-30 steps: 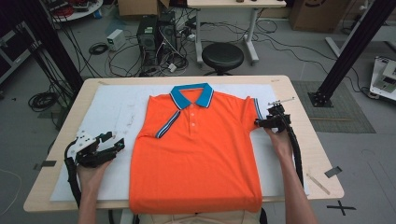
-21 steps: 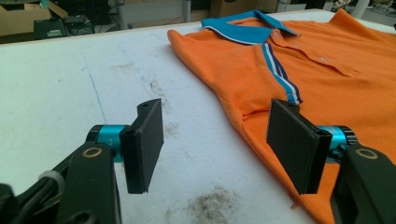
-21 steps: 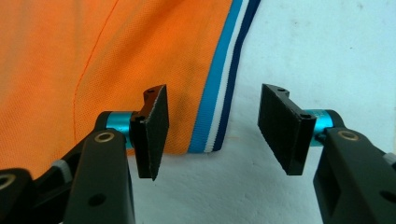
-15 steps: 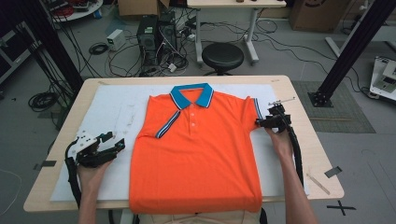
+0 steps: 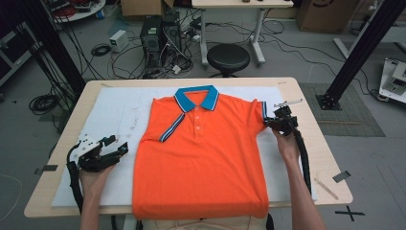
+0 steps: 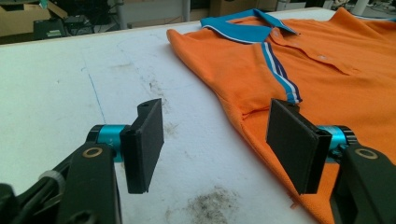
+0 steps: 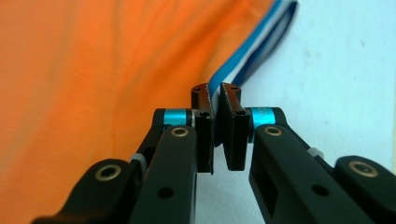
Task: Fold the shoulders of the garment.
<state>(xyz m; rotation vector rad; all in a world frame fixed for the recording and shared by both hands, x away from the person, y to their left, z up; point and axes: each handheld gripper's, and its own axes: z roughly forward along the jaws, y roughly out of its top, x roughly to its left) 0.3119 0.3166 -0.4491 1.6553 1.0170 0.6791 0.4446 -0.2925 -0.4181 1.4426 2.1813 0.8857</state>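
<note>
An orange polo shirt (image 5: 201, 153) with a blue collar (image 5: 196, 97) lies flat, front up, on a white mat (image 5: 115, 120). My right gripper (image 5: 268, 122) is at the shirt's right sleeve. In the right gripper view, the right gripper (image 7: 215, 100) is shut on the blue-and-white striped cuff (image 7: 261, 51), and its jaws have just been closing on it. My left gripper (image 5: 122, 148) rests on the mat just left of the shirt's side. In the left gripper view, the left gripper (image 6: 219, 144) stands open with bare mat and the shirt's edge (image 6: 243, 116) between its jaws.
The mat covers a wooden table (image 5: 311, 139). A thin wooden stick (image 5: 325, 187) and a scrap of dark tape (image 5: 342, 176) lie near the table's right front corner. Beyond the far edge stand a black stool (image 5: 228, 57), computers and floor cables.
Both hands stay in place and the shirt lies as before. The closing of the right jaws is too small to make out in the high view.
</note>
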